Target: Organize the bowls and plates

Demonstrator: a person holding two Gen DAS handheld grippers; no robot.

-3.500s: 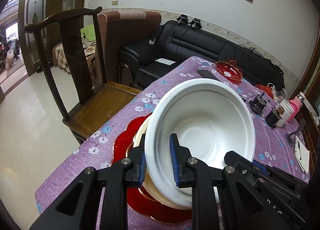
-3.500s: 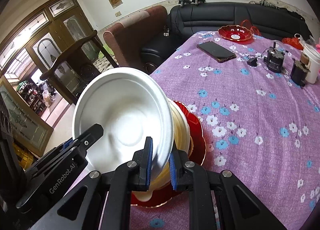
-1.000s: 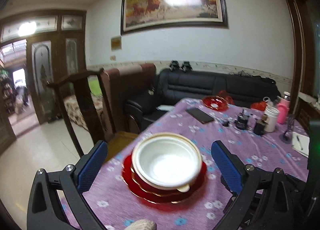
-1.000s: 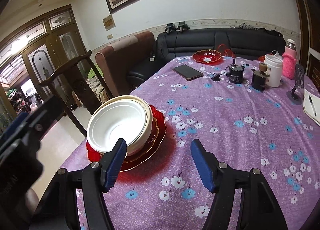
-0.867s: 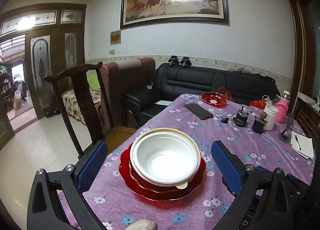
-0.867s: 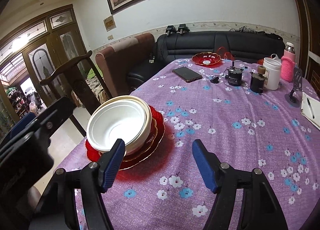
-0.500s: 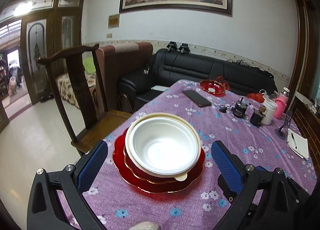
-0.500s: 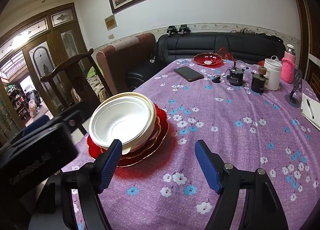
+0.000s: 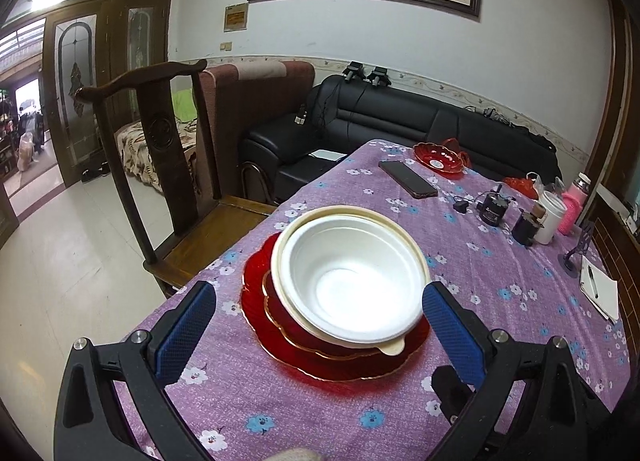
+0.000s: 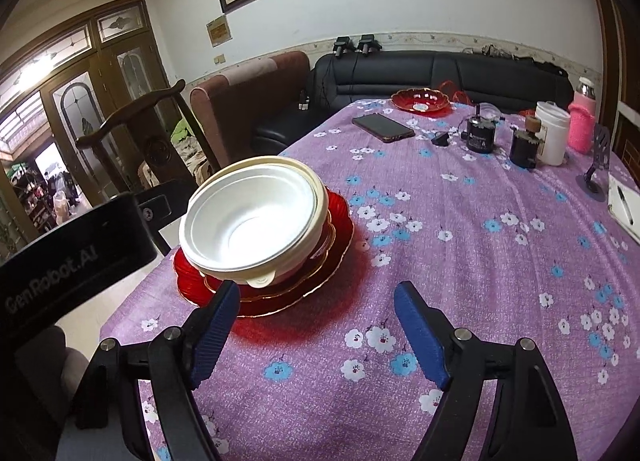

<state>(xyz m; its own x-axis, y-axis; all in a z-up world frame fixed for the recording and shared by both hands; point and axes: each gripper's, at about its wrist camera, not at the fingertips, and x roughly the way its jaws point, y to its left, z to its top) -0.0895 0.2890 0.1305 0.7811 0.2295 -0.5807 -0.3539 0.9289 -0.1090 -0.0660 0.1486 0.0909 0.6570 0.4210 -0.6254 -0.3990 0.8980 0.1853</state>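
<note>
Two grippers hang wide apart and empty above the near end of the purple flowered tablecloth (image 10: 460,229). The left gripper (image 9: 318,319) frames the stack between its blue-padded fingers (image 9: 184,331) without touching it. The right gripper (image 10: 316,327) sits just to the side of the stack, its spread jaws over bare cloth.

Just beyond them, near the table corner, sits the stack itself: a white round bowl (image 9: 352,277) nested in a cream bowl with a small lip tab (image 9: 390,347), both resting on a gold-rimmed red plate (image 9: 280,315), which lies on a wider ribbed red plate (image 9: 256,273). Largest at the bottom and smallest on top keeps the pile steady, so this group looks finished.

Farther along lie a black phone (image 10: 383,127), small dark jars (image 10: 480,135) and a white cup (image 10: 552,133). At the far edge a red scalloped dish (image 10: 422,100) stands alone, well apart from the stack; I judge it the likely piece left to gather.
</note>
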